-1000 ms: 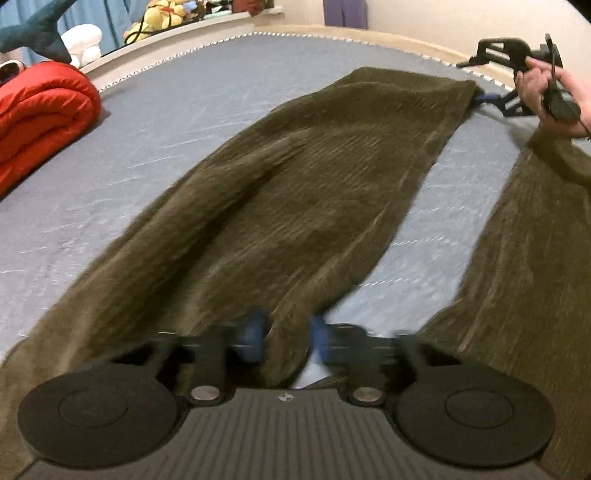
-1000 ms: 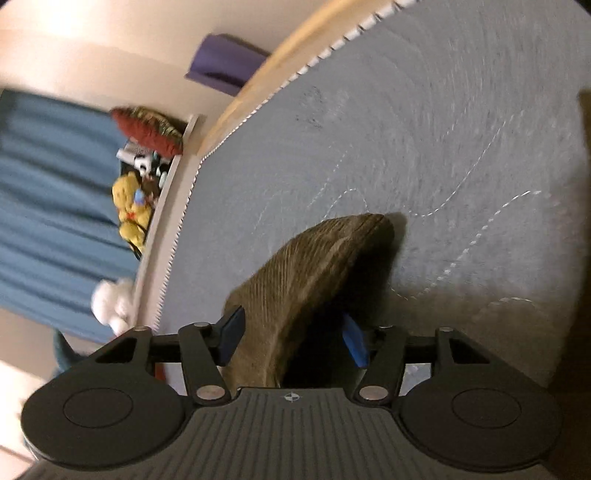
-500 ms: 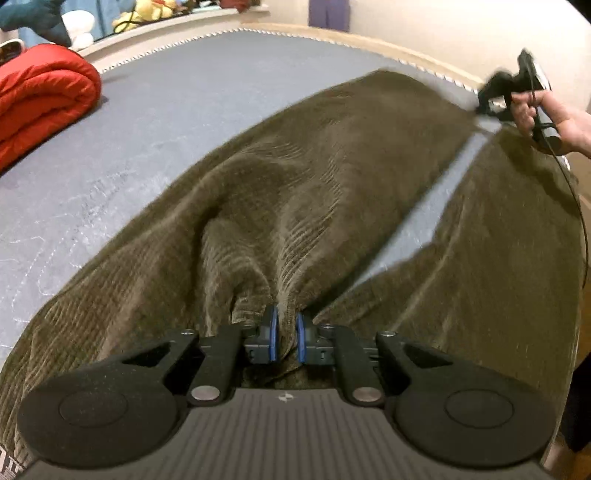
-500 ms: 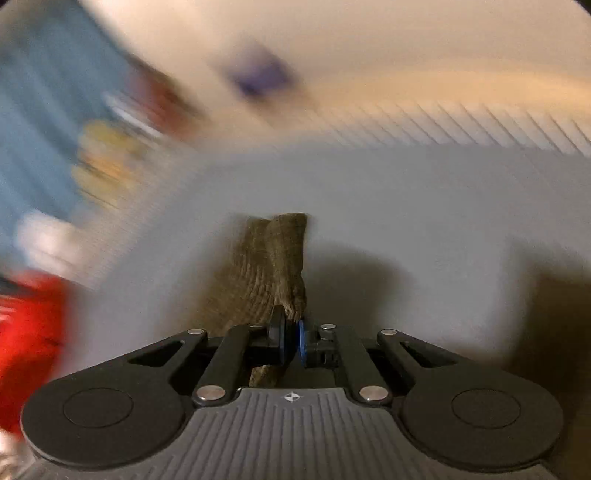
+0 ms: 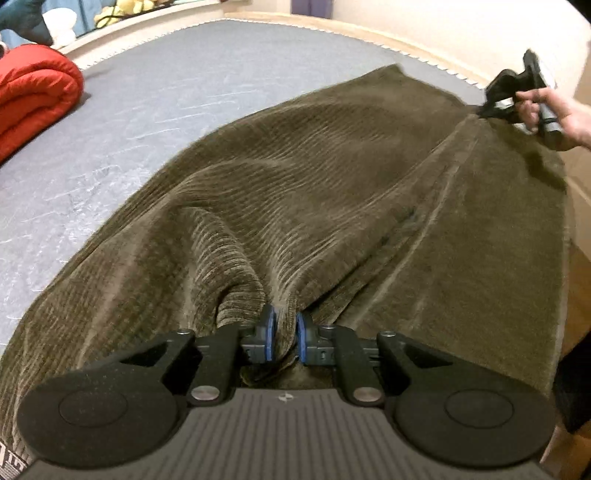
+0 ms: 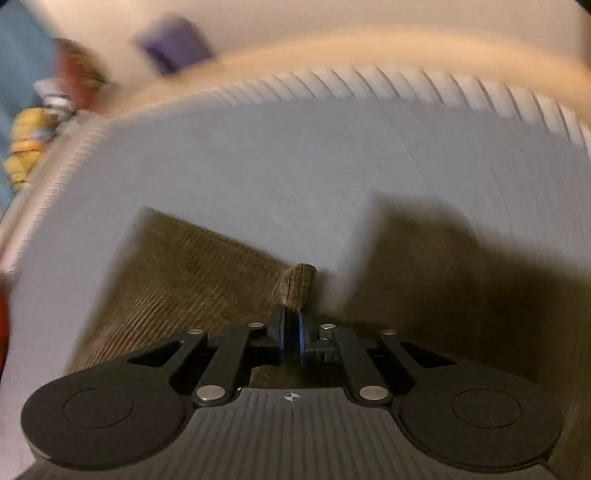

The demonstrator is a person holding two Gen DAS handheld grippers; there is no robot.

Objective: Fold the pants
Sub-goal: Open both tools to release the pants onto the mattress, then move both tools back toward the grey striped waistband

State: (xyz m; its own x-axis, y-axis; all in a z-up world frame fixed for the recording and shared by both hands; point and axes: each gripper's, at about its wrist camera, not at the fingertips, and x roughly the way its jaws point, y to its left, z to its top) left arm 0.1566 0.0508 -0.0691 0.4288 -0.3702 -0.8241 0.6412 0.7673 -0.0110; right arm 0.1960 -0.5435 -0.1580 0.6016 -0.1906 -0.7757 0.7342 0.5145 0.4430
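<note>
Olive-brown corduroy pants [image 5: 332, 192] lie spread over a grey mattress [image 5: 155, 96]. My left gripper [image 5: 283, 338] is shut on a bunched fold of the pants at the near end. My right gripper [image 6: 291, 334] is shut on the pants' far edge [image 6: 299, 280]; in the left wrist view it shows at the far right [image 5: 491, 107], held by a hand, lifting the cloth. One leg now lies over the other, with a seam [image 5: 436, 206] running between them. In the right wrist view the pants [image 6: 177, 273] are blurred.
A rolled red blanket [image 5: 33, 92] lies on the mattress at the far left. Stuffed toys [image 5: 118, 11] sit on a ledge beyond the piped mattress edge [image 5: 369, 40]. A purple object [image 6: 173, 40] stands by the wall. The bed's right side drops off [image 5: 580, 258].
Both grippers closed on the pants. The right gripper carried its leg sideways over the other leg, closing the grey gap between them. The cloth lifted and bunched at my left gripper.
</note>
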